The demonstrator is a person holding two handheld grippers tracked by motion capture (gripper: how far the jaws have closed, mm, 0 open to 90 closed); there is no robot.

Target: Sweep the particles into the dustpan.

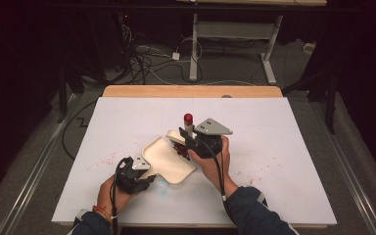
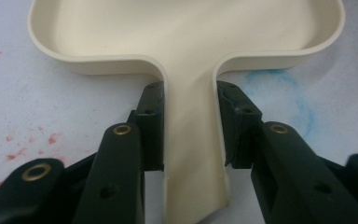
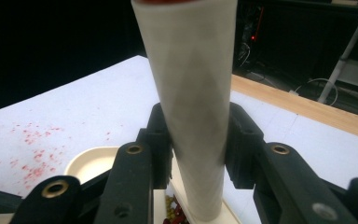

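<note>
The left claw [image 2: 189, 126] is clenched on the handle of the cream tray [image 2: 186, 42], which lies on the white worktop [image 1: 284, 161] in front of the person. The right claw [image 3: 198, 140] grasps a white tube [image 3: 193, 102] with a red cap, held nearly upright with its lower end over the tray's far corner, where a few red and yellowish bits [image 3: 175, 212] lie.
</note>
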